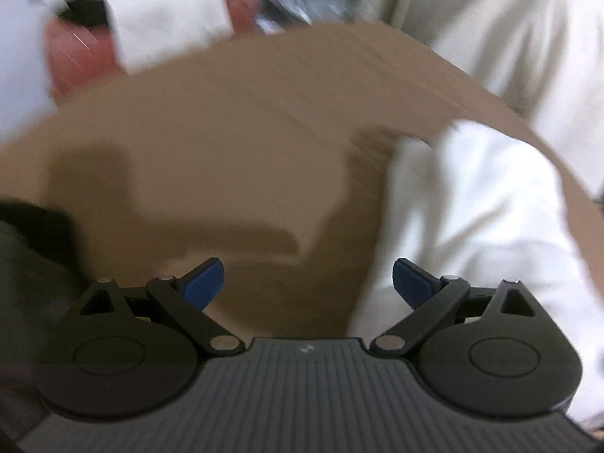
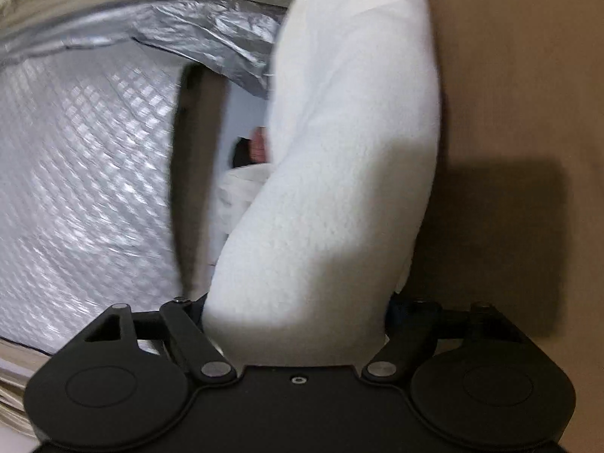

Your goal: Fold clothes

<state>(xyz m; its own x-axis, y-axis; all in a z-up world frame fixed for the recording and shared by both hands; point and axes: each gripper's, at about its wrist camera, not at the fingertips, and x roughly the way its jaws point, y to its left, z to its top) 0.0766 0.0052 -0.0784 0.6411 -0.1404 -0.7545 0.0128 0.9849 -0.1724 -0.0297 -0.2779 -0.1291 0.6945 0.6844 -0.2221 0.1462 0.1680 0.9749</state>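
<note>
A white fleecy garment (image 1: 472,226) lies on the brown table (image 1: 226,132) at the right of the blurred left wrist view. My left gripper (image 1: 307,283) is open and empty above the bare table, just left of the garment. In the right wrist view the same white garment (image 2: 339,170) fills the middle and covers my right gripper (image 2: 298,324). The fingertips are hidden by the cloth, which runs down between the jaws.
A dark garment (image 1: 34,264) sits at the left edge of the left wrist view. A person in white (image 1: 490,37) stands beyond the table. A silver quilted sheet (image 2: 87,170) hangs left in the right wrist view, brown table surface (image 2: 528,94) right.
</note>
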